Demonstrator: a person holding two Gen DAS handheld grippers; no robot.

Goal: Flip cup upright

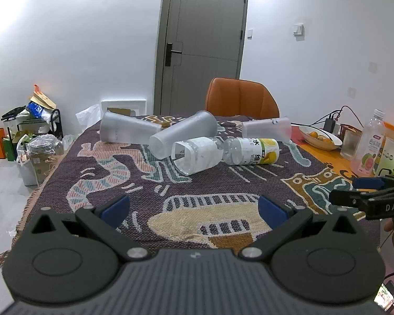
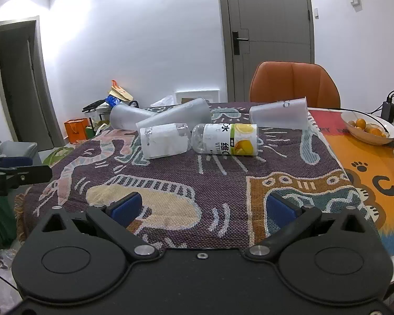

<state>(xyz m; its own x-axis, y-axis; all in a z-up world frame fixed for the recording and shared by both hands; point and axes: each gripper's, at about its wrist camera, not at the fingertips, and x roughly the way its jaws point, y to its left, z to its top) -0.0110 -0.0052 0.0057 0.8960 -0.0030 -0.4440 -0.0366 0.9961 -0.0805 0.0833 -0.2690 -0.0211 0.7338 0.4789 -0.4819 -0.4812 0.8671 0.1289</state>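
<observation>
Nothing is picked up yet — this looks like the very start. The left gripper [image 1: 193, 207] and the right gripper [image 2: 202, 208] both hang over the near edge of the table [image 2: 354, 157], jaws wide apart and empty.

The cups lie on their sides toward the far edge: two frosted cups [image 1: 130, 131] crossing each other by the far left corner, one clear cup [image 2: 278, 116] further right. All look empty. Two bottles [image 2: 224, 139] lie in front of them — also tipped over.

A bowl [image 2: 386, 128] on the right edge holds oranges.

Next, I think, one gripper must reach forward to a cup, close on its side and turn it mouth up.
</observation>
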